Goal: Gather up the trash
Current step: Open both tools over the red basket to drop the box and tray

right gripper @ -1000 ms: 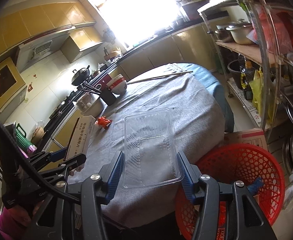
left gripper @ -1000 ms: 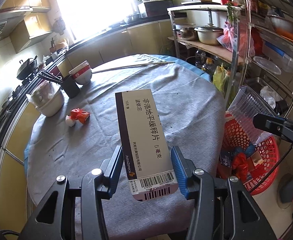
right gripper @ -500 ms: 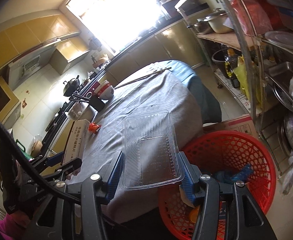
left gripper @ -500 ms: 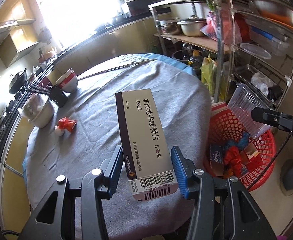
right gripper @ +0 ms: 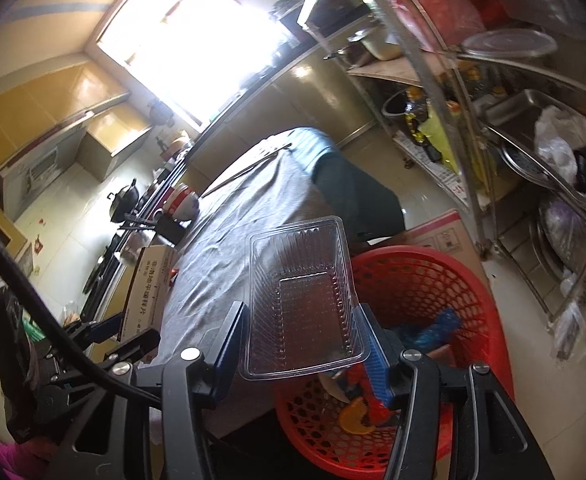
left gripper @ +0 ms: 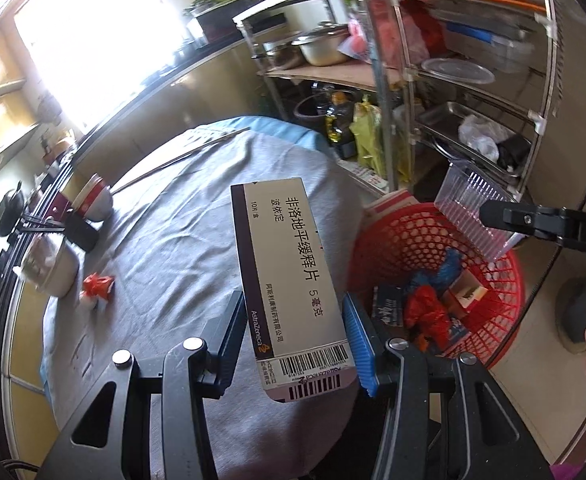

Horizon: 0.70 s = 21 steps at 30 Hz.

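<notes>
My left gripper [left gripper: 293, 340] is shut on a white medicine box [left gripper: 293, 276] with a dark stripe and a barcode, held above the table's near right edge. My right gripper [right gripper: 299, 336] is shut on a clear plastic tray [right gripper: 305, 280], which hangs over the near rim of the red mesh basket [right gripper: 433, 276]. In the left wrist view the tray [left gripper: 469, 208] tilts above the basket [left gripper: 393, 236], which holds several wrappers and small cartons. A red wrapper [left gripper: 99, 286] lies on the grey tablecloth [left gripper: 181, 220].
Bowls [left gripper: 53, 268] and a black chopstick holder [left gripper: 81, 232] stand at the table's left edge. Long chopsticks [left gripper: 181, 158] lie at the far end. A metal rack [left gripper: 385, 80] of pots stands to the right. A cardboard box [right gripper: 441, 232] sits behind the basket.
Both grippers have swung right towards the basket and rolled, each keeping its grip. The tray has come from above the table to above the basket, and the box is nearer the table's edge.
</notes>
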Available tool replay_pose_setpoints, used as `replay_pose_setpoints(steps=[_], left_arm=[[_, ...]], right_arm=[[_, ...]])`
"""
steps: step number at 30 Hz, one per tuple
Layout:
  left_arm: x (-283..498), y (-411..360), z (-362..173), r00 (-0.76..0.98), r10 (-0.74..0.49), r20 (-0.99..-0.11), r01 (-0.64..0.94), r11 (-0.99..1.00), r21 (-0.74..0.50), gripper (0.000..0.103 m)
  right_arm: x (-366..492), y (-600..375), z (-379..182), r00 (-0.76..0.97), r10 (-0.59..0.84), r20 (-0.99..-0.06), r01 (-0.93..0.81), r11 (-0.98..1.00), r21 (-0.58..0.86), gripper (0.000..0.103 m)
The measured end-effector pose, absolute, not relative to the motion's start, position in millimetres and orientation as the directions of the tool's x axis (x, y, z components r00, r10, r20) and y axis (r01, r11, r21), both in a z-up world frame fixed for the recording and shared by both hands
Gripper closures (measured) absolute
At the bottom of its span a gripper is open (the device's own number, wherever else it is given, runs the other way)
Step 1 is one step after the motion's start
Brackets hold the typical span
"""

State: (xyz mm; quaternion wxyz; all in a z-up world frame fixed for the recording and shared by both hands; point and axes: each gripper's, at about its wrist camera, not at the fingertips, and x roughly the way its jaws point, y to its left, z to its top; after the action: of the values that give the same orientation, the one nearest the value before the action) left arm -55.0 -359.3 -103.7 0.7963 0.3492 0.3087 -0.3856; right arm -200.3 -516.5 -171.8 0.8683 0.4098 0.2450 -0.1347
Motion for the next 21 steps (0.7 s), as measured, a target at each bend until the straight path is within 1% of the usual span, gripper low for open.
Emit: replay_pose_setpoints(steps=[9, 16, 21], left_arm=[[-80.4, -384.2, -115.6, 0.426, -0.423, -0.800, 0.889, 0.360, 0.283, 0.053], [-88.9, -393.7, -135.8, 0.283, -0.407, -0.868, 0.940, 0.297, 0.167, 0.053], [-88.3, -395.7, -149.9, 0.243, -0.380, -0.892, 0.946, 0.295, 0.132, 0.053]], right_arm=[[-227.5, -533.5, -185.1, 0.830, -0.070, -0.553, 0.486, 0.578, 0.656, 0.045], [-233.5, -544.9, -200.6, 0.815, -0.075, -0.574, 0.520, 0.531, 0.669, 0.044], [-232.9, -549.5, -209.2, 0.809, -0.068, -0.584, 0.530, 0.513, 0.675, 0.044]])
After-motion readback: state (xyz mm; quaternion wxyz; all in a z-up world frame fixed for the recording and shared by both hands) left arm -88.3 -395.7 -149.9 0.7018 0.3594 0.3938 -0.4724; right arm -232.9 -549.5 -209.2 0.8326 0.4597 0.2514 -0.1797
